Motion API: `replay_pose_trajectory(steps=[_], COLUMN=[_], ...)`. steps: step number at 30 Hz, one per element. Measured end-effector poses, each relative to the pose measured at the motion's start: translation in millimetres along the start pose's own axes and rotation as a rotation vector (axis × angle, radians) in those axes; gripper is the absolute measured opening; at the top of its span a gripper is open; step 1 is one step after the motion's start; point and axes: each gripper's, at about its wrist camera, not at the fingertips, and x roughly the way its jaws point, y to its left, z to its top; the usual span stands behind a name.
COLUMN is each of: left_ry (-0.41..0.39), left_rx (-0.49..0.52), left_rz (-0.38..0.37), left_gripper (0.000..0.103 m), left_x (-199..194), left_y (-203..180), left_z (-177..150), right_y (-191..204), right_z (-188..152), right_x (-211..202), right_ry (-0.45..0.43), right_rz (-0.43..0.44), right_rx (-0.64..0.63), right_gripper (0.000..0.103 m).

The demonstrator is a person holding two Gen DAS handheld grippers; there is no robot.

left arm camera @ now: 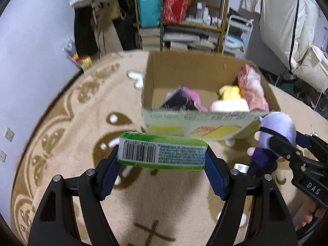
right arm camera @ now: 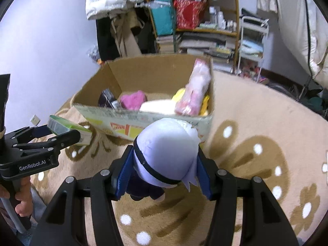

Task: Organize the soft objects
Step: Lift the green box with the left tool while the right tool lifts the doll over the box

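Note:
My left gripper is shut on a green tissue pack with a barcode, held above the rug just short of the cardboard box. The pack also shows in the right wrist view. My right gripper is shut on a lavender-headed plush doll with a dark purple body, held in front of the box's near wall. The doll shows in the left wrist view at the right. The open box holds a pink plush, a yellow plush, a pink packet and a dark packet.
A beige rug with brown flower patterns covers the floor. A cluttered wooden shelf stands behind the box. Hanging clothes are at the back left, a white rack and white covers at the right.

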Motion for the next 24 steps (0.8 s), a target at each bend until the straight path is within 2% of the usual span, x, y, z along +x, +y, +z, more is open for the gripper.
replay_pose_trajectory(steps=[7, 12, 17, 24], left_ry=[-0.172, -0.278, -0.344, -0.391], left_rx=[0.023, 0.029, 0.043, 0.047], left_rz=[0.045, 0.093, 0.113, 0.109], left_gripper=[0.075, 0.075, 0.075, 0.075], left_x=[-33.9, -50.4, -59.7, -63.2], left_y=[-5.1, -5.9, -7.9, -9.5], left_z=[4.7, 7.9, 12.3, 16.4], right_y=[3.8, 4.6, 5.2, 10.3], right_z=[8.7, 15.2, 22.3, 30.1], right_x=[-31.4, -42.5, -49.6, -51.6], right_ry=[-0.137, -0.201, -0.253, -0.294], right_rz=[-0.040, -0.063, -0.089, -0.114], right_rx=[-0.009, -0.017, -0.029, -0.050], right_gripper=[0.060, 0.060, 0.060, 0.060])
